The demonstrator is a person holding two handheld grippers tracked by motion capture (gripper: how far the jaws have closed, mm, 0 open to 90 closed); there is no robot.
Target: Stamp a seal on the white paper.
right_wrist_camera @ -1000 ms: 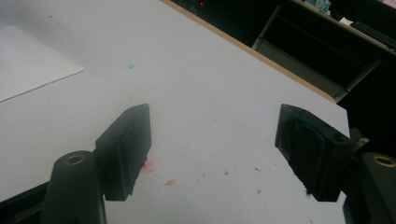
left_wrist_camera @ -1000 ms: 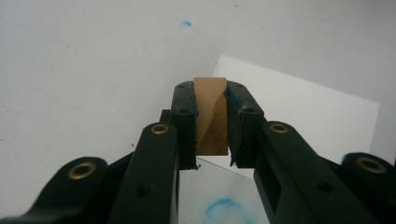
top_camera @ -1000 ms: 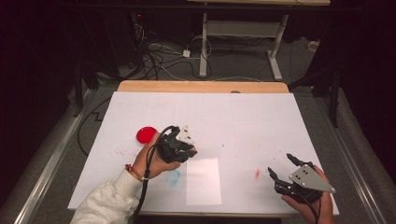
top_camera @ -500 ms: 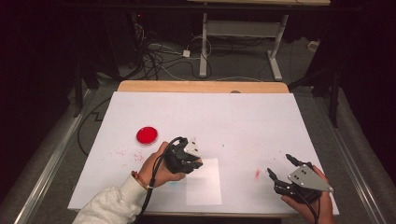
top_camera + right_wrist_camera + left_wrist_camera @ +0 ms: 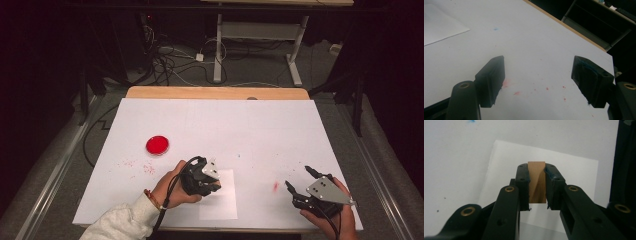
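- From the high view, my left gripper (image 5: 204, 176) sits low over the near middle of the table (image 5: 260, 130), at the left edge of a sheet of paper (image 5: 220, 202) lying flat there. My left hand (image 5: 172, 186) wraps round its body.
- In the same view my right gripper (image 5: 299, 180) rests near the table's right front corner, its fingers spread wide and holding nothing. A red dish (image 5: 157, 144) lies well apart to the far left.
- In the left gripper view, a wooden block (image 5: 537, 181) stands upright between my fingers (image 5: 522, 185). Both pads press its sides, closed tight on it. Its top rises just past the fingertips, and the paper lies behind it.
- In the right gripper view, my fingers (image 5: 492, 77) stand far apart over bare table with red specks (image 5: 516, 93) between them.
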